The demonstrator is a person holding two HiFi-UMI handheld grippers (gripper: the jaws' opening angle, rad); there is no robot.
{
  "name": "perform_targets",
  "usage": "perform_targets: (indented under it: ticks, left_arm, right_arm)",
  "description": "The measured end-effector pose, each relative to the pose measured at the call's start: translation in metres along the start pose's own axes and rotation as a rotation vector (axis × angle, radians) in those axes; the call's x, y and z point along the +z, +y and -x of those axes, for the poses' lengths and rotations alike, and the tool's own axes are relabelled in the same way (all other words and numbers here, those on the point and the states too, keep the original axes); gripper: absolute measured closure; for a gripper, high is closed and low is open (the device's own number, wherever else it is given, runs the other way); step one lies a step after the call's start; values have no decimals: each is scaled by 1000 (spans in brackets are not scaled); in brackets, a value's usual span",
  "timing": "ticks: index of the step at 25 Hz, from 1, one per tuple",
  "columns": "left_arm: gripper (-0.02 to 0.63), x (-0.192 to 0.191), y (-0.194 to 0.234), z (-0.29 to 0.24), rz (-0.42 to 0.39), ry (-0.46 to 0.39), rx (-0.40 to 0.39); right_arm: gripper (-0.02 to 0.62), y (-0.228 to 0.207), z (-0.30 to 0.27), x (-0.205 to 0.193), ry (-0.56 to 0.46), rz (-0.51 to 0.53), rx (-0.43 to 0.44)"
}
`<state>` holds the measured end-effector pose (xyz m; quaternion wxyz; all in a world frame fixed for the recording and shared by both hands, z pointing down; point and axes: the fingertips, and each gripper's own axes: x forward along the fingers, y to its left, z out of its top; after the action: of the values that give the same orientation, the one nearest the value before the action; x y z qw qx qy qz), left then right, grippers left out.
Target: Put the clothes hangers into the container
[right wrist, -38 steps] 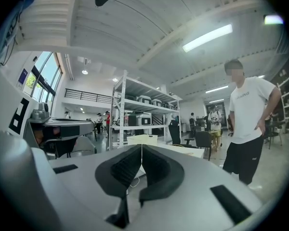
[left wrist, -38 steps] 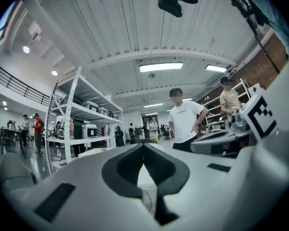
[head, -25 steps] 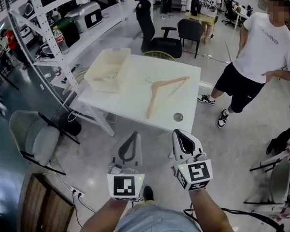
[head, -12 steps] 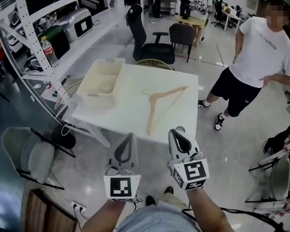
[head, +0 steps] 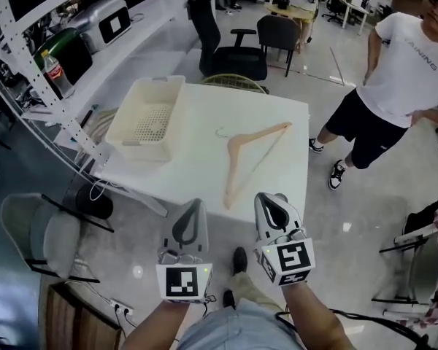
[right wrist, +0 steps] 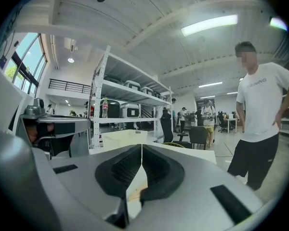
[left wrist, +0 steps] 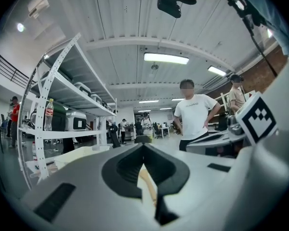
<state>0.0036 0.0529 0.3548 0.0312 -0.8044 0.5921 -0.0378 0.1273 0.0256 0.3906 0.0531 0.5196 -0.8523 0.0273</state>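
**Wooden hanger ahead, both tools shut and empty**

The pale wooden clothes hanger [head: 257, 133] lies flat on the white table [head: 190, 173], out in front of me and apart from everything else. Its long axis runs on a slant. One end sits close to the table's near edge, roughly between my two tools, and the other reaches away and to my right. Its small wire hook points off to the far left. That is the side where the cream plastic basket with the perforated floor [head: 140, 149] stands on the table's far left corner, well apart from the hanger.

My left tool [head: 193, 210] and my right tool [head: 274, 208] hang side by side over the floor, just short of the table. Each tool's own view shows the tips of its dark pads meeting with nothing caught between them. Both are closed and neither holds anything.

I judge the task not yet begun, since the basket looks empty and the hanger is untouched. The near end of the hanger is about as close to one tool as the other, but the rest of it spreads to the right. That makes my right tool the more natural one to reach with. It would have to open first, and the carry would then go leftward across the table to the basket.
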Motion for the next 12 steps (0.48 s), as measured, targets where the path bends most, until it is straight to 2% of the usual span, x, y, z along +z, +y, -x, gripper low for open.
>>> perform_targets:
  ticks: [7, 12]
  left_arm:
    - [595, 1, 27, -67, -16, 10, 18]
    - [594, 12, 38, -115, -58, -2, 35]
  right_arm:
    - [583, -27, -72, 4, 13, -16, 22]
    - [583, -50, -118, 19, -1, -13, 49]
